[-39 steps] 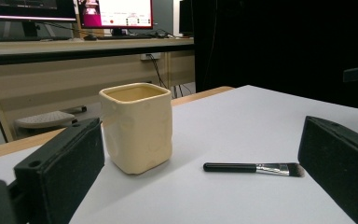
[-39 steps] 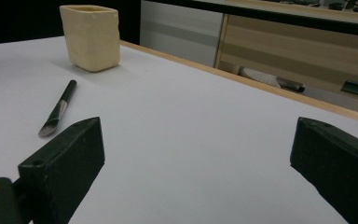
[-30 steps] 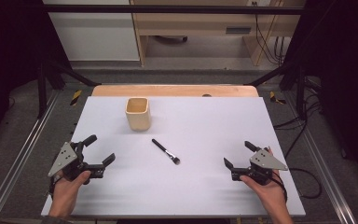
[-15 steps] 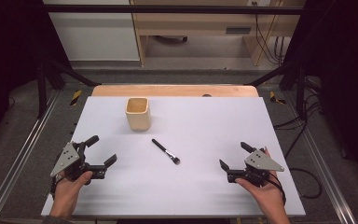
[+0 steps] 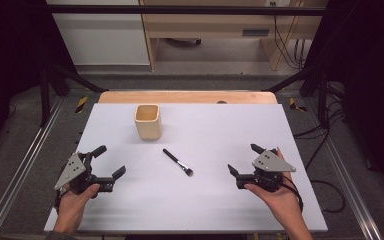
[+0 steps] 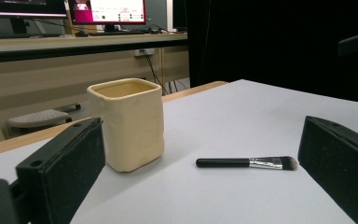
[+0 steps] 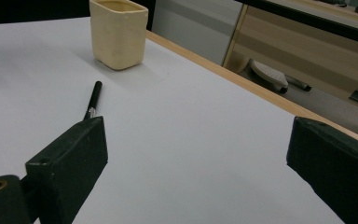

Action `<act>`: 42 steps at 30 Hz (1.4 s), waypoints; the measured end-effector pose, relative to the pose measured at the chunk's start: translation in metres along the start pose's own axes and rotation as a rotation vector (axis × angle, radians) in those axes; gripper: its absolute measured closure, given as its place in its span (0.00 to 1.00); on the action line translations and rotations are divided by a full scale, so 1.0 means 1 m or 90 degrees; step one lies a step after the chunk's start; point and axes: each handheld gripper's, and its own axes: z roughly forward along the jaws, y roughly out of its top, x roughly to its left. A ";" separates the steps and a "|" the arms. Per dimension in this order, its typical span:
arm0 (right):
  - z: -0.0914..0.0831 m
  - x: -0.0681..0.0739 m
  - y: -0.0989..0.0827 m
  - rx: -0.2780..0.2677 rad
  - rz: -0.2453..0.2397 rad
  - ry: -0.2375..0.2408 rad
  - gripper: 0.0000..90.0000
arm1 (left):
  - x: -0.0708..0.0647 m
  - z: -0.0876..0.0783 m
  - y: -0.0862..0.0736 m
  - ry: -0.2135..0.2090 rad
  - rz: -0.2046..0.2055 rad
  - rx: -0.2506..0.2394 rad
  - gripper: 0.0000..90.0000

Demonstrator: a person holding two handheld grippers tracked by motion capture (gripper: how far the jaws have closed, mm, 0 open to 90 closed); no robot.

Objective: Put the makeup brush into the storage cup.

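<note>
A cream square cup (image 5: 147,121) stands upright on the white table (image 5: 220,125), left of centre at the back. A black-handled makeup brush (image 5: 178,162) lies flat in front of it, bristles toward the near right. My left gripper (image 5: 111,160) is open at the near left, a hand's width from the brush. My right gripper (image 5: 243,158) is open at the near right, closer to the bristles. The left gripper view has the cup (image 6: 127,122) and brush (image 6: 247,162) between its jaws, far off. In the right gripper view the brush (image 7: 93,100) runs behind one jaw, below the cup (image 7: 119,32).
A wooden strip (image 5: 185,96) borders the table's far edge. Metal frame rails (image 5: 25,165) run along both sides, with cables (image 5: 325,190) on the floor at the right. A desk with a monitor (image 6: 107,10) stands beyond the table.
My right gripper has shifted a little left, toward the brush. The left gripper, brush and cup have stayed in place.
</note>
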 end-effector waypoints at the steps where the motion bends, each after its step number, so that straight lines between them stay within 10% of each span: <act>1: 0.001 0.000 0.002 0.006 -0.004 0.001 0.07 | 0.000 0.000 0.000 0.000 0.000 0.000 0.00; 42: 0.093 0.041 0.064 0.134 -0.093 0.108 0.07 | 0.003 0.000 -0.001 0.001 -0.005 -0.005 0.00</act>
